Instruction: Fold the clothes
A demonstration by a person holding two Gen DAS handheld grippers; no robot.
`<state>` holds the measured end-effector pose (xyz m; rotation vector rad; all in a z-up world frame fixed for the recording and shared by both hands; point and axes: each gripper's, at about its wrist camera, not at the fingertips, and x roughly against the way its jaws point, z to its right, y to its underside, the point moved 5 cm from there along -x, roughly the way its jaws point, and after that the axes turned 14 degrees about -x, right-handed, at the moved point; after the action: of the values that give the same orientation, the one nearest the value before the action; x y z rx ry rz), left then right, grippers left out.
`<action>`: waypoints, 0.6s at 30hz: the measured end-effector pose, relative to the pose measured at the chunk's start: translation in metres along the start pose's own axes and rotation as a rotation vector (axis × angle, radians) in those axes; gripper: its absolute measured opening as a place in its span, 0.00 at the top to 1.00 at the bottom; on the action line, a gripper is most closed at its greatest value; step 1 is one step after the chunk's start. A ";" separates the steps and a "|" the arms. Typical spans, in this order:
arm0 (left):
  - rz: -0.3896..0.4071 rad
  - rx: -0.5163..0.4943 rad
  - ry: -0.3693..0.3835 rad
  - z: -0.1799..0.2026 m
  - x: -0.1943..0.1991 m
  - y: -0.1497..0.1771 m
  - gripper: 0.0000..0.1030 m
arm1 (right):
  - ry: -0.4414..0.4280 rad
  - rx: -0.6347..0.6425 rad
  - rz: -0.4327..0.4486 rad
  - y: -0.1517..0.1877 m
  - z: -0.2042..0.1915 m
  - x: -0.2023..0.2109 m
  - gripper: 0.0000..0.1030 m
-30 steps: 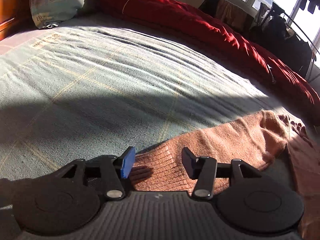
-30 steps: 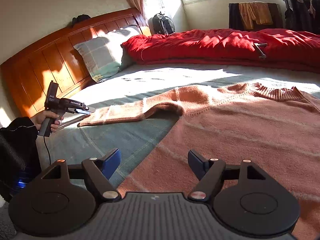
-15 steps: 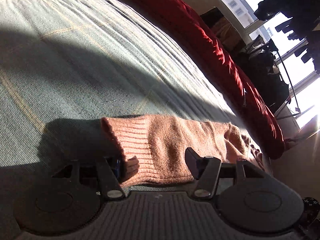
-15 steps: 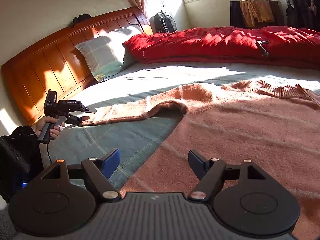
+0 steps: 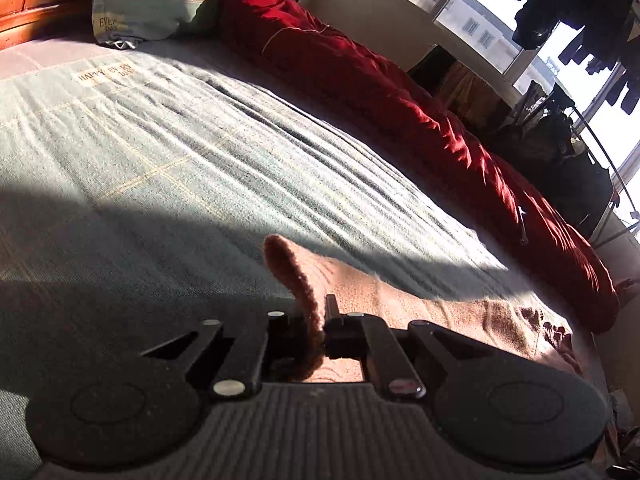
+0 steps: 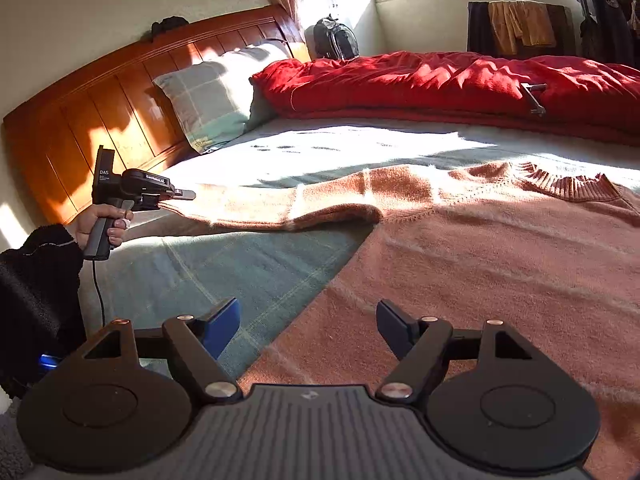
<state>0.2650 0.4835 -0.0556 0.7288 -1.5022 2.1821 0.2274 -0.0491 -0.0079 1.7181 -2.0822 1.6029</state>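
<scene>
A salmon-pink knit sweater (image 6: 480, 248) lies spread on the green checked bedsheet (image 6: 248, 264), its ribbed collar (image 6: 568, 184) toward the far side. One sleeve (image 6: 280, 204) stretches left. My left gripper (image 5: 316, 320) is shut on the sleeve cuff (image 5: 296, 276), whose ribbed edge sticks up between the jaws. In the right wrist view the left gripper (image 6: 176, 196) holds that cuff lifted off the sheet, a hand on its handle. My right gripper (image 6: 308, 326) stands open just above the sweater's near left edge, with nothing between its fingers.
A red quilt (image 6: 440, 80) lies bunched along the bed's far side, with a checked pillow (image 6: 208, 100) against the wooden headboard (image 6: 100, 112). A backpack (image 6: 334, 38) sits in the corner. Dark clothes (image 5: 568, 168) hang on a rack by the window.
The left gripper's jaws closed on the sleeve cuff and lifted it slightly off the sheet. The right gripper stayed where it was, open.
</scene>
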 end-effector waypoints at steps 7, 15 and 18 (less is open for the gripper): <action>-0.078 0.014 -0.081 -0.016 -0.011 0.008 0.88 | 0.009 0.000 -0.006 0.001 0.003 0.000 0.23; -0.094 0.015 -0.211 -0.028 0.009 0.010 0.78 | 0.020 -0.012 0.000 0.001 0.010 0.001 0.20; -0.089 -0.062 -0.161 0.005 0.008 0.002 0.58 | 0.056 -0.043 -0.004 0.001 0.016 -0.008 0.20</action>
<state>0.2583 0.4787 -0.0508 0.9514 -1.5759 2.0435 0.2388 -0.0544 -0.0214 1.6433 -2.0703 1.5739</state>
